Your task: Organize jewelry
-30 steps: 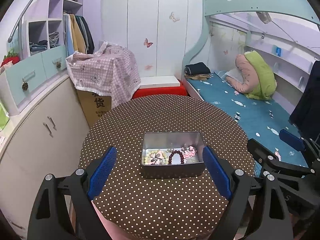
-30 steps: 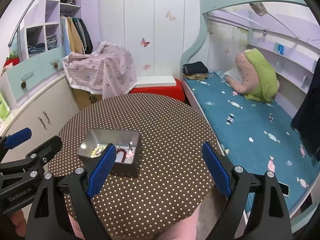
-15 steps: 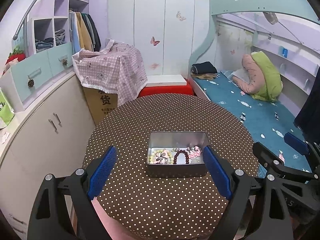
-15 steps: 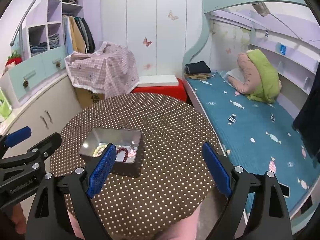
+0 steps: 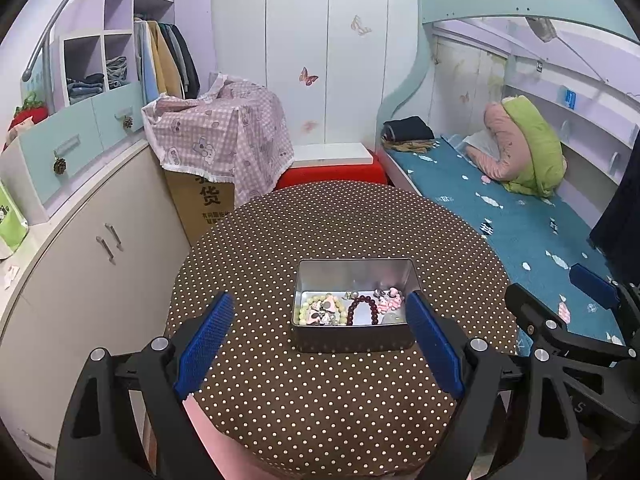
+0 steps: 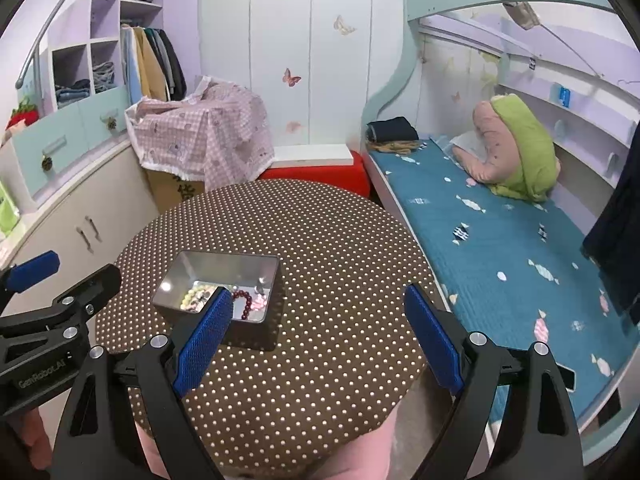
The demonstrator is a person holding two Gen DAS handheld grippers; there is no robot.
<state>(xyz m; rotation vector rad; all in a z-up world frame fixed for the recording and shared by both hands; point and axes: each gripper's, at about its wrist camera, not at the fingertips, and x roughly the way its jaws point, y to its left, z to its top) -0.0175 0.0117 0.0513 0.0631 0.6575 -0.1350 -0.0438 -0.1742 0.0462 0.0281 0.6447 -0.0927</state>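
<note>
An open metal tin point(image 5: 354, 272) point(image 6: 224, 268) sits on the round brown polka-dot table point(image 5: 320, 224) point(image 6: 320, 240). Inside lie a pale green bead bracelet point(image 5: 310, 306), a dark red bead bracelet point(image 5: 366, 304) point(image 6: 243, 298) and small pink pieces point(image 5: 388, 300). My left gripper point(image 5: 320, 340) is open and empty, held above the table's near edge in front of the tin. My right gripper point(image 6: 318, 336) is open and empty, to the right of the tin; its left finger hides part of the tin's contents.
A bed with a blue cover point(image 5: 520, 220) stands right of the table. Cabinets point(image 5: 92, 240) stand on the left. A cardboard box under a pink checked cloth point(image 5: 224, 136) and a red stool point(image 5: 328, 168) stand behind the table.
Both grippers have drifted back and a little left; the tin looks slightly smaller and sits further right in the left wrist view. Both stay open and empty.
</note>
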